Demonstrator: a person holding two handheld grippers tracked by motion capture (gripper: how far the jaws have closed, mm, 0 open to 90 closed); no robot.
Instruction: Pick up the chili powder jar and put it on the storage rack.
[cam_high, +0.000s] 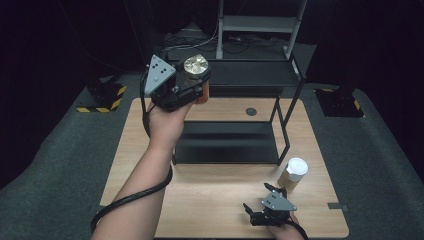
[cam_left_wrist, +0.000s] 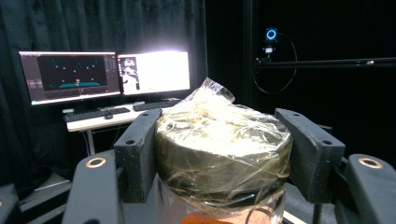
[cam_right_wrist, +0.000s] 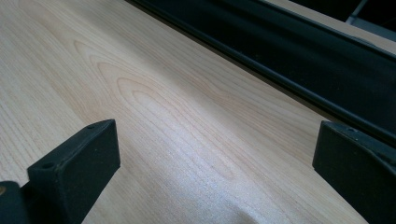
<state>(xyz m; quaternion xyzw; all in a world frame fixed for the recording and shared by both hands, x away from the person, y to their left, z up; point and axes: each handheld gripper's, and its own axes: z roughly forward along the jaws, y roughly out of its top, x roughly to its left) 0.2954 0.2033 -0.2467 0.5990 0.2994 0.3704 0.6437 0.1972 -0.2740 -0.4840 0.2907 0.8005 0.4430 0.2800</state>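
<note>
My left gripper is clamped on a jar, lifted above the table's far left corner. The jar's dark lid is wrapped in crinkled clear film, with orange contents below. My right gripper rests wide open, holding nothing, by the near right edge.

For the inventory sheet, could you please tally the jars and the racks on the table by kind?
Jars with film-wrapped lid, held in the left gripper: 1
Jars with white lid, standing on the table: 1
Black shelf racks: 1
Total: 3
</note>
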